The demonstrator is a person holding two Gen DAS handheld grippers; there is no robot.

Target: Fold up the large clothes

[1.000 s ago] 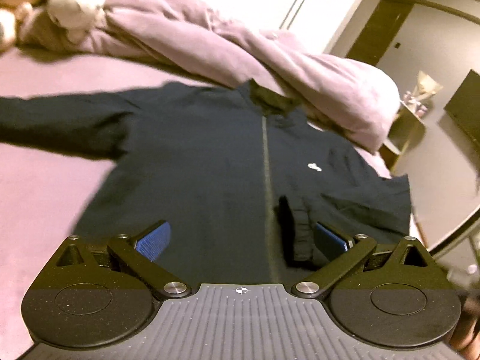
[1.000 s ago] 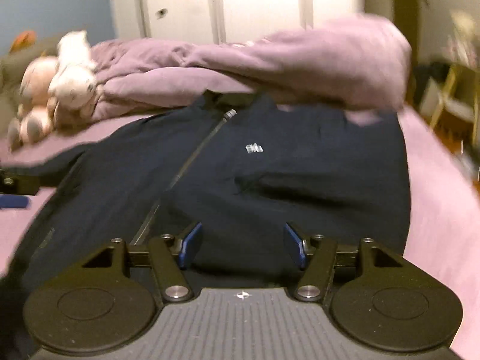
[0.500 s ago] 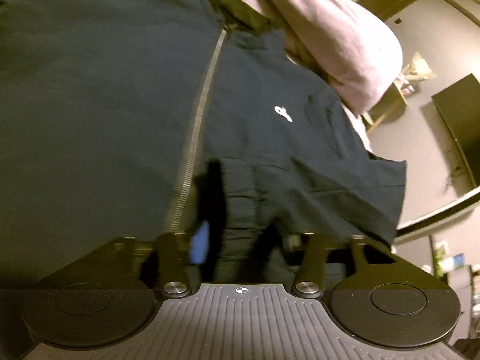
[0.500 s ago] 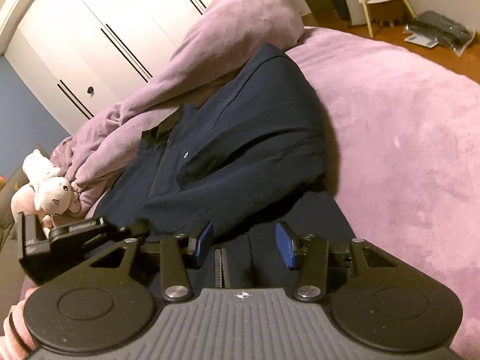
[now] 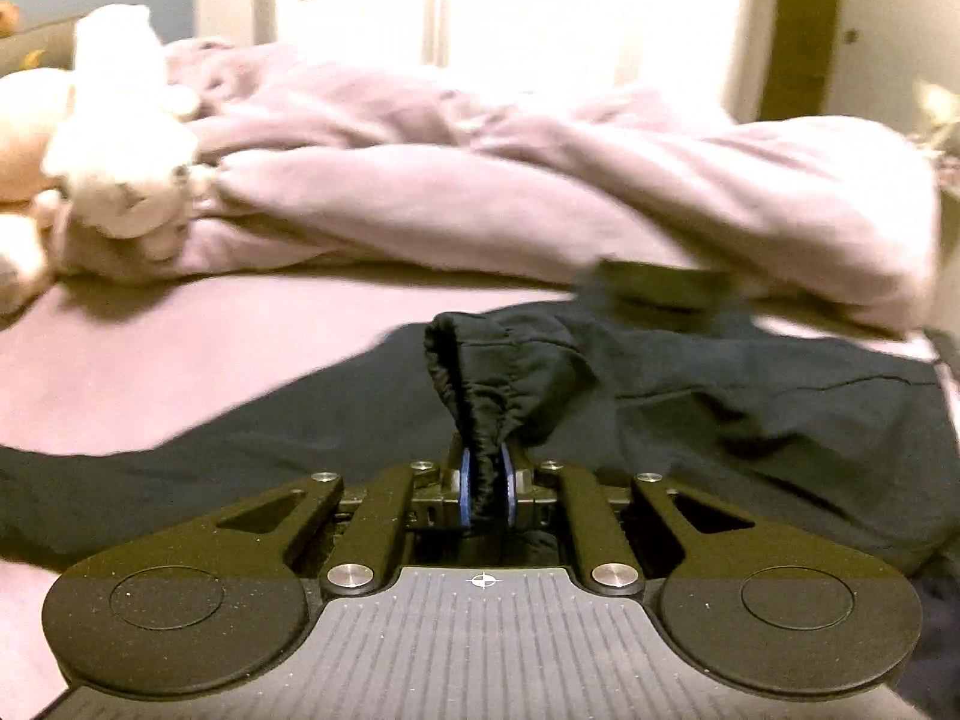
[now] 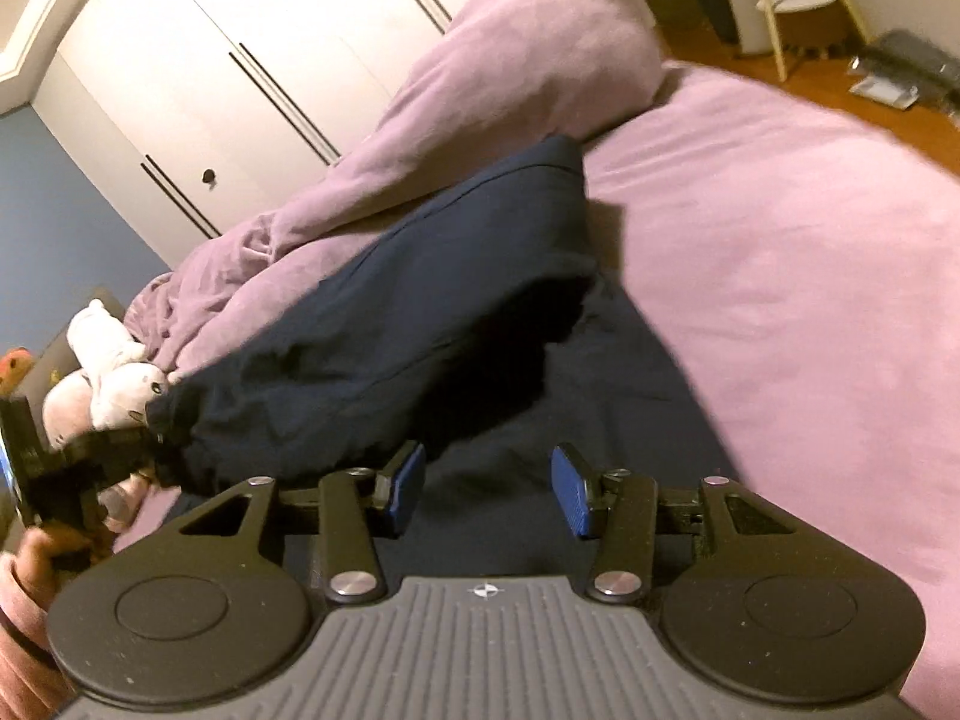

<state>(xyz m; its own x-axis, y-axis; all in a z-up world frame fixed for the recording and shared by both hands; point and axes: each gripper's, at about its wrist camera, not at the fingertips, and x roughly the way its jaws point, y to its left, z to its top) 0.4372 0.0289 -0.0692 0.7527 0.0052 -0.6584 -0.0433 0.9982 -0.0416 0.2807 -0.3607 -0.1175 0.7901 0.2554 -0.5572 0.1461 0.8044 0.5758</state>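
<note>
Bed, pink sheet, fills most of both views. Duvet, same pink, heaped along the far side in front of white wardrobe doors.

Jacket, dark navy, lies on the bed just in front of the duvet; its far edge touches the heap. 1 sleeve is lifted off the body and drawn toward my left side.

Plush toys, white and peach, sit at the left end of the duvet.

My right gripper: blue pads spread wide, nothing between them, hovering above the jacket's lower part.

My left gripper: pads pressed together on the sleeve cuff, which bunches up out of the pinch.
</note>
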